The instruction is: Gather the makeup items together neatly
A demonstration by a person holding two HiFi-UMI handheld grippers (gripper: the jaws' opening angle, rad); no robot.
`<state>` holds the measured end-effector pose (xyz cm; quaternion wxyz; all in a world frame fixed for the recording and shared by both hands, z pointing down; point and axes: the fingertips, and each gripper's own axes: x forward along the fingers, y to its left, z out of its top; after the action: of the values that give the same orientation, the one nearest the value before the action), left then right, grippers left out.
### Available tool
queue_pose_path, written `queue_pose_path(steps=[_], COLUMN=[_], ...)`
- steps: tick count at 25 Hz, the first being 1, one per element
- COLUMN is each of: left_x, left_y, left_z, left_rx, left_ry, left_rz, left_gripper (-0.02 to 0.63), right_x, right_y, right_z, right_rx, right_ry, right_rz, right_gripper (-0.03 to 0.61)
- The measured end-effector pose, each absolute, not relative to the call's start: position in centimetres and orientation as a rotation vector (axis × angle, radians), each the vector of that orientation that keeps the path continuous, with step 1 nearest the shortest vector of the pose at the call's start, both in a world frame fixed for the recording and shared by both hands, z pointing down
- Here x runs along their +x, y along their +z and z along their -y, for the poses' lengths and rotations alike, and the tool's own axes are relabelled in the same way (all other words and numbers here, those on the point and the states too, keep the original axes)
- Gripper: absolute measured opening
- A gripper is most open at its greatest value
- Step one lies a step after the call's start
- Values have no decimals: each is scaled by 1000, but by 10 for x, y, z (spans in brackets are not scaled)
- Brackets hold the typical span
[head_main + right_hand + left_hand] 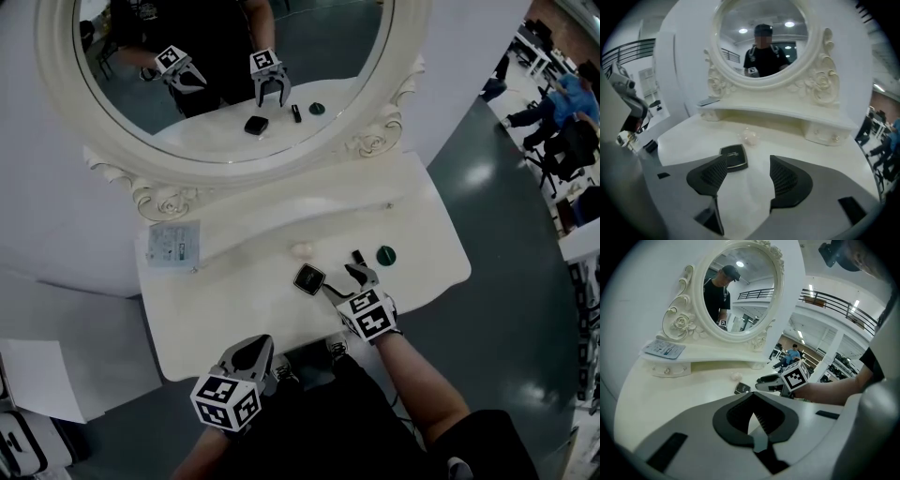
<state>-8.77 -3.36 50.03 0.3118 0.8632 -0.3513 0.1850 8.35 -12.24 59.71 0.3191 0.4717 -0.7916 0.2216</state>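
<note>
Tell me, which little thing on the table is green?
The round disc farthest right. The tube and the square case are black, the little ball is whitish.

1 black sq. compact [308, 278], 1 small black tube [358, 256], 1 round green item [385, 254], 1 pale lump [302, 250], 1 flat packet [173, 243]. 1 oval mirror [328, 56], 1 white table [234, 295]. 2 grippers: left gripper [253, 345], right gripper [345, 281].

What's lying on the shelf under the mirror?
A flat blue-and-white packet lies at the left end of the shelf. The rest looks bare, but the mirror's frame covers its back edge.
</note>
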Motion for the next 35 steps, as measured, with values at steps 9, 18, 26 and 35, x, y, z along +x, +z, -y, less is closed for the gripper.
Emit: queue_pose_path(steps=[9, 18, 26, 35], left_x=[-113, -129, -125, -128], left_y=[505, 511, 512, 514], left_z=[28, 28, 31, 35], left_rx=[2244, 2226, 2267, 2298], left_ry=[475, 469, 496, 531], left_rz=[959, 954, 887, 835], left_gripper=[9, 9, 9, 9], right_x=[27, 41, 79, 82], right_y=[642, 640, 638, 648], right_z=[126, 131, 123, 117], right_rx=[942, 1226, 1524, 1587], right_ry=[582, 676, 784, 870], right_rz=[2036, 1966, 1824, 1751], right_gripper=[334, 311, 310, 310])
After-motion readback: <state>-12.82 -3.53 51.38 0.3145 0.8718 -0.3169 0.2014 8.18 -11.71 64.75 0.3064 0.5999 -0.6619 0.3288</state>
